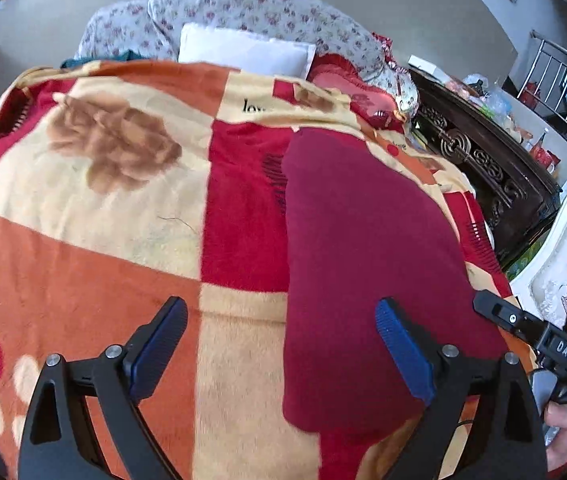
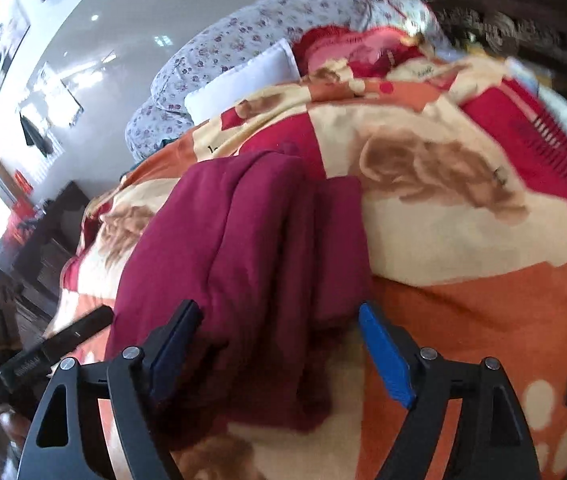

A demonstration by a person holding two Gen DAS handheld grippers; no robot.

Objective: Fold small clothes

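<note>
A maroon garment (image 1: pixel 359 240) lies folded in a long strip on the patterned blanket (image 1: pixel 103 200). My left gripper (image 1: pixel 281 320) is open and empty, just above the garment's near left edge. The right gripper's body (image 1: pixel 523 328) shows at the right of the left wrist view. In the right wrist view the garment (image 2: pixel 243 248) lies in thick lengthwise folds. My right gripper (image 2: pixel 277 326) is open and hovers over the garment's near end, holding nothing. The left gripper's body (image 2: pixel 55 348) shows at the lower left of that view.
A white pillow (image 1: pixel 243 54) and a floral duvet (image 1: pixel 251 12) lie at the head of the bed. A red-pink cushion (image 1: pixel 347 84) sits beside them. A dark carved wooden bed frame (image 1: pixel 483 168) and a white chair (image 1: pixel 563 248) stand to the right.
</note>
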